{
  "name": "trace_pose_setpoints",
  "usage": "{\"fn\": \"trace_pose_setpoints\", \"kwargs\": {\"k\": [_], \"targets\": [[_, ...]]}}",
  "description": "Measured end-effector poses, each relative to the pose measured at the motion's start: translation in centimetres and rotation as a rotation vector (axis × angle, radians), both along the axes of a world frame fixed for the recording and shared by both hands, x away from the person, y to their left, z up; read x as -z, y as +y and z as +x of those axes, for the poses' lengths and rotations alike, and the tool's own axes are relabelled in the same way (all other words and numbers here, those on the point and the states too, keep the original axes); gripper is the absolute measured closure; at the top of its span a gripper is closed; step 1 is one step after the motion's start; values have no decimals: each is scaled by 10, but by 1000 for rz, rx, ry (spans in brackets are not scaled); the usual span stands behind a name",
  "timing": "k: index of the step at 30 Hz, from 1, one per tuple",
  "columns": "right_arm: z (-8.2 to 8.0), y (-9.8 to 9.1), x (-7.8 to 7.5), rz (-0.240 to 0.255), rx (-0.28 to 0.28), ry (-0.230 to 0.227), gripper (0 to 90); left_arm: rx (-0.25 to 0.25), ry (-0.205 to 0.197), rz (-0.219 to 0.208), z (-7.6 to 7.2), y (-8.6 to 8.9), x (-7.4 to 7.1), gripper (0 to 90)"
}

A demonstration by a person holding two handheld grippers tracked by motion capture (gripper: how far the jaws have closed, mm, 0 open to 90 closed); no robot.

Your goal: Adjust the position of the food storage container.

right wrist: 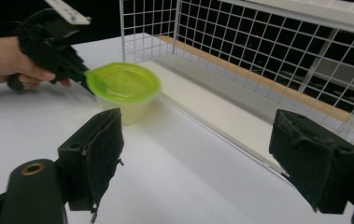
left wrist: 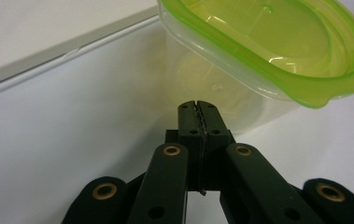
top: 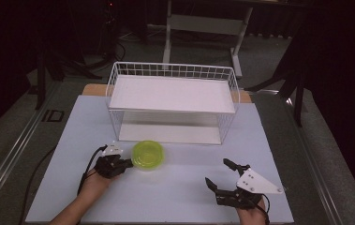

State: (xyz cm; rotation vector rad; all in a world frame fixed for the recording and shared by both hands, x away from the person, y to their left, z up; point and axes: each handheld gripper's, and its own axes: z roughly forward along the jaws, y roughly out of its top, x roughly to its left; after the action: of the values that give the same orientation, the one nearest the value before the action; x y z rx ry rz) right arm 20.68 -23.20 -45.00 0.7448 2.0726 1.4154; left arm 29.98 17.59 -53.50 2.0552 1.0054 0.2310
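Left gripper (top: 127,163): jaws pressed together, nothing between them. In the left gripper view the joined tips (left wrist: 198,108) sit right at the clear side wall of the container (left wrist: 268,56), just under its green lid's rim; whether they actually touch the wall, cannot tell. In the right gripper view the same tips meet the lid's near edge.

Container (top: 148,154): small round tub, translucent body, lime-green lid on. Stands upright on the white tabletop (top: 175,197) directly ahead of the left gripper's tips. It sits well off to the left of the right gripper and farther from the person.

Right gripper (top: 219,174): jaws spread wide, nothing in the gap. It rests low near the table's front edge, well apart from the container. In its own view the two black pads (right wrist: 97,154) frame open table, with the container (right wrist: 124,86) beyond the left pad and the left gripper (right wrist: 88,84) behind that.

White wire basket (top: 173,101): stands beyond both grippers, a white shelf board inside it. Its front lower edge lies just past the container, on the side away from the left gripper.
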Motion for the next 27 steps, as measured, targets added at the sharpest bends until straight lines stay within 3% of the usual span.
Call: {"fn": "trace_pose_setpoints", "kwargs": {"k": [5,7,14,19,22,27], "targets": [[0,0,1,-2,0,2,175,16,3,-5,10,-13,1,900],[0,-1,2,-3,-4,5,175,9,7,11,11,-15,2,900],[2,-1,2,2,-10,6,175,-27,-20,-22,4,2,-13,900],[3,-1,2,3,-6,7,175,-37,-11,-24,5,5,-13,900],[3,-1,2,0,-3,6,175,-25,11,-16,9,-4,-8,900],[3,-3,2,1,-3,9,175,-4,11,-13,13,-17,-6,900]]}}
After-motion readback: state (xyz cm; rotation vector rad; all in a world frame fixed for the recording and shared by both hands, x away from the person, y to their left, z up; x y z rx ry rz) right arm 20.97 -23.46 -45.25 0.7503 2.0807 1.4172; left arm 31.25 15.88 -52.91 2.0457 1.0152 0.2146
